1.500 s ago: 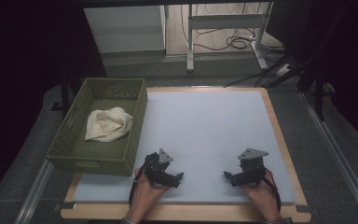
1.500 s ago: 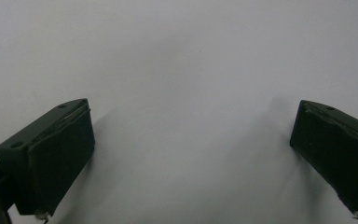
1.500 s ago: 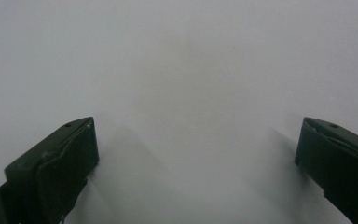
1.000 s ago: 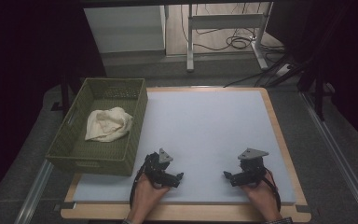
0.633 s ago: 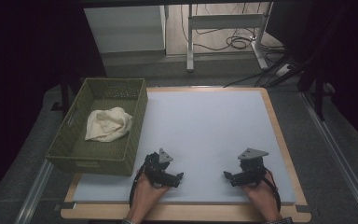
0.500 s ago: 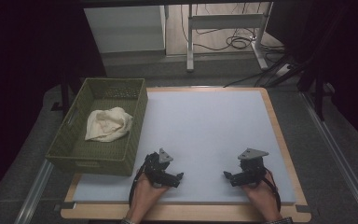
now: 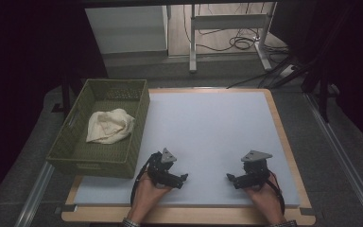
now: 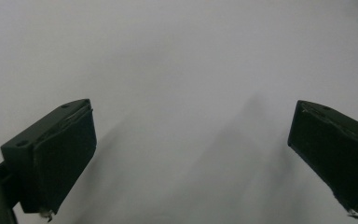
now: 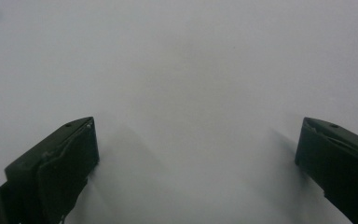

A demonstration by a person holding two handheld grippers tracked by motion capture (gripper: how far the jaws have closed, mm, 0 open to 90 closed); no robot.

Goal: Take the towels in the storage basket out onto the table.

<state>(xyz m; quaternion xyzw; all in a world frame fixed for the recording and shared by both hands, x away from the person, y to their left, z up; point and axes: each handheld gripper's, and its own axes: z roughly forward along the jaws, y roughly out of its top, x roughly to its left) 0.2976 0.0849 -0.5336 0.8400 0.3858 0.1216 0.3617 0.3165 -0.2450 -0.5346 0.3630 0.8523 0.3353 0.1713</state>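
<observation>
Grippers are seen low on the pale surface, one in each hand, near the person's edge. The left gripper is held in the left hand and pointed toward the right; the right gripper is held in the right hand and pointed toward the left, so the two face each other with bare surface between them. A grey three-cornered plate is carried on top of each.

In the left gripper view the two black jaws are spread wide, with nothing but the pale surface between them — the same is seen in the right gripper view, where the jaws are likewise held well apart over bare surface. Nothing is pinched by either.

A cream cloth lies crumpled inside the green woven basket, which stands at the left side of the surface, partly over its left edge. The cloth is toward the middle of the basket's floor, closer to its far half. It is well apart from both grippers: the left gripper is the nearer one, placed just beyond the basket's near right corner, and the basket's wall stands between it and the cloth.
</observation>
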